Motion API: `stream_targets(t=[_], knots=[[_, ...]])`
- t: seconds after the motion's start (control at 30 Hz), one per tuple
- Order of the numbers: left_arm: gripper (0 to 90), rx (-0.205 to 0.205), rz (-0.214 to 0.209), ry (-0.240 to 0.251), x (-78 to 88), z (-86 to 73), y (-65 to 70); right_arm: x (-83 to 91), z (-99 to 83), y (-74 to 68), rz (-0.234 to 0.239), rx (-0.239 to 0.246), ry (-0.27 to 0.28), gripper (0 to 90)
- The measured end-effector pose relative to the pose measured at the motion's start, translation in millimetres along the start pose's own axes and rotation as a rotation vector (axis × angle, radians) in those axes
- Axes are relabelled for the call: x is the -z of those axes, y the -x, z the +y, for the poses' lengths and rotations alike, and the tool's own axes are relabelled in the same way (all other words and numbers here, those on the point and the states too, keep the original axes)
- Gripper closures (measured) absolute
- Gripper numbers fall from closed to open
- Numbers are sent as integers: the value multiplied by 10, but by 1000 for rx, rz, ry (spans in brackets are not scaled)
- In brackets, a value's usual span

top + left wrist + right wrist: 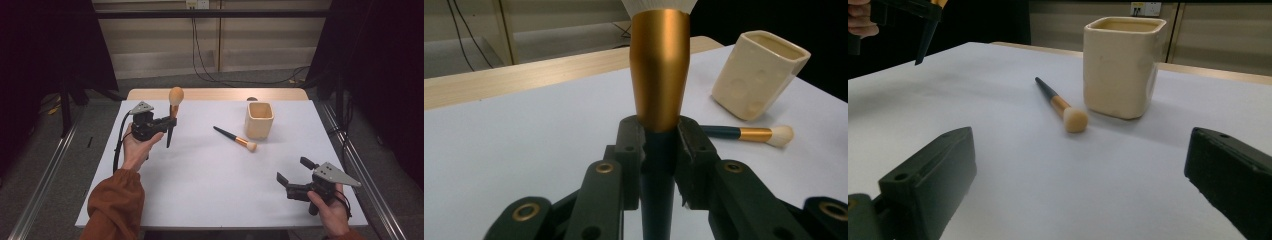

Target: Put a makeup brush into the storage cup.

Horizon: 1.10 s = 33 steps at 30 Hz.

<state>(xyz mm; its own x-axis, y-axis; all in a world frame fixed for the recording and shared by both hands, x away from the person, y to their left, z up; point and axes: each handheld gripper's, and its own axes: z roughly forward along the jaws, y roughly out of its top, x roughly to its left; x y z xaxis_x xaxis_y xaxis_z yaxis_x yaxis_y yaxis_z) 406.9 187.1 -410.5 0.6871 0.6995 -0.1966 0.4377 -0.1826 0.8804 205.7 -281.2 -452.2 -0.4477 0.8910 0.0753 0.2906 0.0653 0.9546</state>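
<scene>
White sheeting covers the table (200,190), smooth and matte, and everything plays out on it. Cream and glossy, the square ceramic cup (259,120) stands upright at about two o'clock from table centre, mouth open to the ceiling. Over at ten o'clock the left gripper (169,121) has its jaws clamped on the dark handle of the big brush (173,112), just under the gold metal ferrule, held clear of the sheet. That brush's long axis runs near vertical, fluffy rounded head up, pointed handle tip down, and the cup lies off toward three o'clock from it, well apart; my read is it goes handle-first into that mouth. Down at five o'clock, the right gripper (292,176) rests low, jaws wide apart, nothing between them. Smaller brush (235,138) lies flat between both, handle toward ten o'clock, pale bristles just beside the cup.
</scene>
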Motion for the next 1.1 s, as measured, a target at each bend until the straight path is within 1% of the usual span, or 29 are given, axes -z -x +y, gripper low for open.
stream_targets(t=[0.03, 0.07, 0.1, 0.13, 0.17, 0.3, 0.33, 0.37, 0.4, 0.47, 0.5, 0.53, 0.57, 0.6, 0.67, 0.73, 0.8, 0.83, 0.9, 0.97, 1.0, 1.07, 1.1], knots=[[744, -8, -3, 0, 6, -11, 6, -2, 1, -4, 4, -2, 0, 0], [744, -14, -4, 9, 15, -28, 17, -4, 1, -6, 7, 0, 1, 0], [744, -15, -11, 19, 22, -38, 22, -6, 3, -11, 14, -1, 0, 0], [744, -7, -25, 27, 33, -49, 29, -7, 3, -14, 18, -1, 1, 0], [744, -3, -27, 34, 47, -60, 44, -9, 5, -19, 23, -1, 3, 0], [744, -16, -47, 43, 87, -101, 113, -22, 12, -34, 49, -1, 10, 0], [744, -24, -54, 43, 97, -114, 134, -24, 15, -37, 54, -2, 12, 0], [744, -40, -48, 37, 104, -126, 162, -28, 20, -44, 63, -9, 15, 0], [744, -51, -52, 35, 104, -141, 186, -30, 25, -50, 69, -10, 13, 0], [744, -43, -68, 33, 112, -162, 237, -33, 35, -62, 77, -9, 14, 0], [744, -48, -76, 32, 116, -162, 249, -33, 42, -78, 84, -12, 16, 0], [744, -36, -93, 36, 119, -161, 272, -33, 46, -85, 88, -5, 18, 0], [744, -32, -104, 43, 134, -163, 303, -31, 52, -95, 94, 0, 20, 0], [744, -35, -114, 43, 142, -164, 322, -31, 64, -105, 106, -1, 25, 0], [744, -50, -117, 50, 165, -165, 395, -36, 82, -122, 116, -2, 31, 0], [744, -43, -137, 57, 199, -165, 440, -46, 105, -142, 133, -2, 40, 0], [744, -33, -169, 80, 252, -163, 509, -59, 129, -170, 156, -5, 48, 0], [744, -30, -165, 89, 269, -161, 535, -72, 145, -194, 166, -5, 54, 0], [744, -44, -164, 98, 321, -151, 590, -94, 163, -218, 194, 1, 58, 0], [744, -56, -173, 108, 370, -154, 630, -118, 178, -239, 212, -2, 63, 0], [744, -47, -182, 117, 384, -161, 647, -130, 187, -252, 216, -4, 60, 0], [744, -51, -185, 123, 419, -181, 685, -153, 208, -269, 227, -4, 64, 0], [744, -54, -194, 120, 425, -188, 697, -165, 222, -281, 239, -8, 68, 0]])
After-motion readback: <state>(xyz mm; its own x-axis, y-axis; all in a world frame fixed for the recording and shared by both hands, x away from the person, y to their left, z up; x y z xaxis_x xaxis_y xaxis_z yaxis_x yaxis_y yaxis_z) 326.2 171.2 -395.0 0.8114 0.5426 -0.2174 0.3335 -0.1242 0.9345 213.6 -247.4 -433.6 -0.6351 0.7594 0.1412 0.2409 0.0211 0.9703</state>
